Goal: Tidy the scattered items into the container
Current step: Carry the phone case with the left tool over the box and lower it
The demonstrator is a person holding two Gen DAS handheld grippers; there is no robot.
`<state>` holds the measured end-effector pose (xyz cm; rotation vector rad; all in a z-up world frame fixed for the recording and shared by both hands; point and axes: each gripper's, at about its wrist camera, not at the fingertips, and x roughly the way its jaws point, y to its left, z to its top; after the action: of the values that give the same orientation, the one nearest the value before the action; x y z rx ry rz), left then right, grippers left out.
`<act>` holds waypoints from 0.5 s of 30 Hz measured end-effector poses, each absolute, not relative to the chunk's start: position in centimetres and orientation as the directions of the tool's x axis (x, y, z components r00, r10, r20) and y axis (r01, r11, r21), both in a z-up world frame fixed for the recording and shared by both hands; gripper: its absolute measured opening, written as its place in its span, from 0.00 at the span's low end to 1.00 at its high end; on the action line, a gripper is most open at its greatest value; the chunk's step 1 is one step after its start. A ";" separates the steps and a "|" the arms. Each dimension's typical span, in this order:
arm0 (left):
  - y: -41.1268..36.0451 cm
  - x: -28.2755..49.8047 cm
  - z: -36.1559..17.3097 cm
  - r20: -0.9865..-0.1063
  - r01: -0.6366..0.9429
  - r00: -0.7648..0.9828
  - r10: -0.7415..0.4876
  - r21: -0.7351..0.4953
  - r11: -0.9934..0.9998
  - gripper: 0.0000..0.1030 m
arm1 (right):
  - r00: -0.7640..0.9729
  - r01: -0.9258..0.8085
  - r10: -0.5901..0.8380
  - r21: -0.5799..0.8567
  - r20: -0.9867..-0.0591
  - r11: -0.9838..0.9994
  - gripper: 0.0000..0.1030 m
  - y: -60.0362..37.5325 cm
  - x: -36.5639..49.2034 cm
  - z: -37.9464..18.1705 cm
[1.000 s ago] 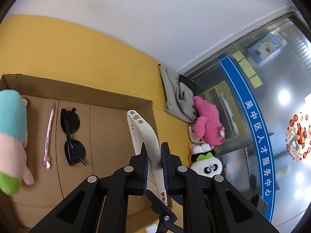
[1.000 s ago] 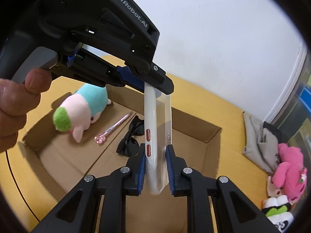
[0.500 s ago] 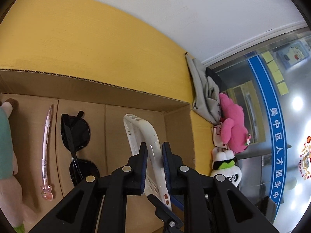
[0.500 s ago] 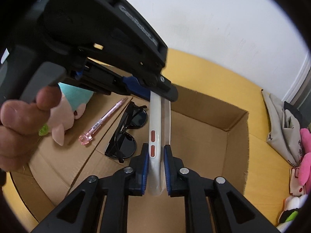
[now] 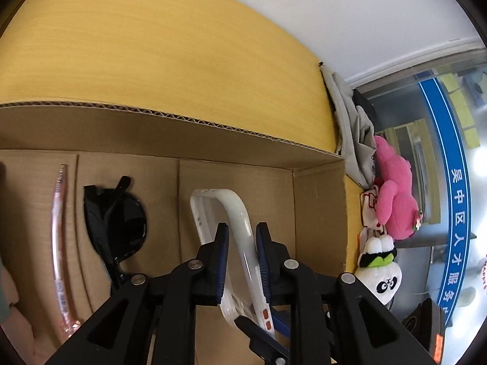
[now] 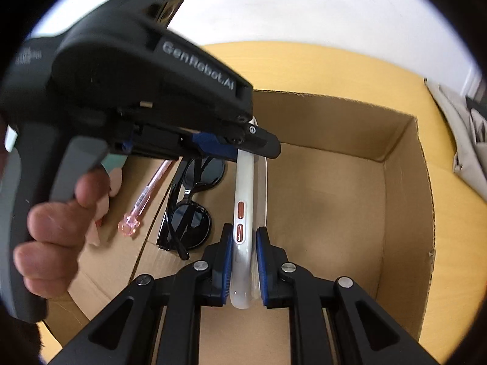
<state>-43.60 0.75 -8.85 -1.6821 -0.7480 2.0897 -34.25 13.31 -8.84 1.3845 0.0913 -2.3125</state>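
white phone case (image 6: 244, 213) clamped by right claw (image 6: 242, 263); left claw (image 5: 241, 261) just loosening, gap visible.

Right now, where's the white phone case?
The white phone case is held over the cardboard box, just right of the sunglasses, with the right gripper clamped on its near end.

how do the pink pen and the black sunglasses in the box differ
The translucent pink pen is a thin straight stick with a small flower-shaped end; the glossy black sunglasses are broad, with two round dark lenses and folded arms. The pen lets the cardboard show through it; the sunglasses are opaque. The pen lies nearer the pastel plush side, the sunglasses nearer the white phone case. Both lie flat on the floor of the cardboard box, side by side.
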 end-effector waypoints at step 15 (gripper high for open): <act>1.5 -44.2 -9.3 -0.767 0.068 -0.251 0.590 -0.622 -0.780 0.53 | -0.401 0.385 -0.300 0.138 -0.866 -0.913 0.13 13.9 -34.5 -9.0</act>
<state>-44.19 1.46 -9.27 -1.6589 -0.7946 2.0932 -34.52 13.88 -8.99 1.4154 0.1173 -2.3303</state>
